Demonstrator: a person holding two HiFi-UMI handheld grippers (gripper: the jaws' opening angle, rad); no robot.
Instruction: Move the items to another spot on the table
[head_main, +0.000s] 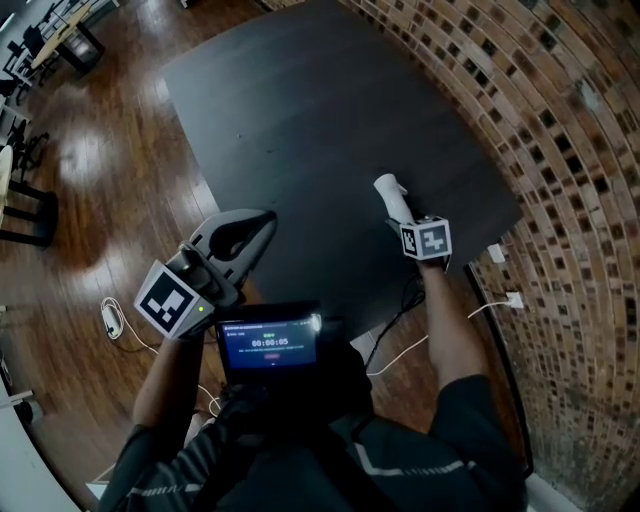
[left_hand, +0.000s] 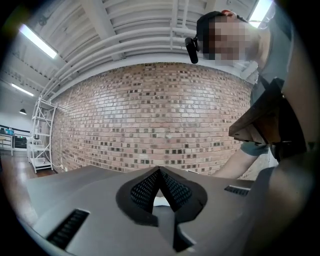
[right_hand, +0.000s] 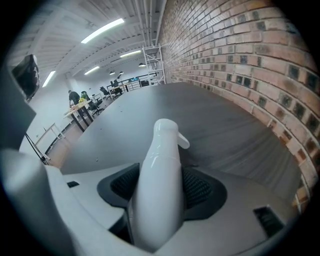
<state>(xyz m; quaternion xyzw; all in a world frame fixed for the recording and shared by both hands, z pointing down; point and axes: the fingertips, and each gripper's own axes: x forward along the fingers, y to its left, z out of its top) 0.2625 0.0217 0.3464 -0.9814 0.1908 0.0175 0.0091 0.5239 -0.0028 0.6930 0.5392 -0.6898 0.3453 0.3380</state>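
Note:
A white plastic bottle (head_main: 392, 195) with a narrow neck and a small spout is held over the right part of the dark table (head_main: 300, 120). My right gripper (head_main: 403, 213) is shut on it. In the right gripper view the bottle (right_hand: 159, 185) fills the gap between the two black pads (right_hand: 198, 188), and both press on its sides. My left gripper (head_main: 266, 222) hovers near the table's front edge, pointing right. In the left gripper view its jaws (left_hand: 159, 171) meet at the tip with nothing between them.
A brick wall (head_main: 560, 150) runs along the table's right side. Cables (head_main: 112, 318) lie on the wooden floor at the left, and a white plug (head_main: 513, 299) lies at the right. A small lit screen (head_main: 268, 345) sits at my chest. Desks and people stand far off (right_hand: 80, 100).

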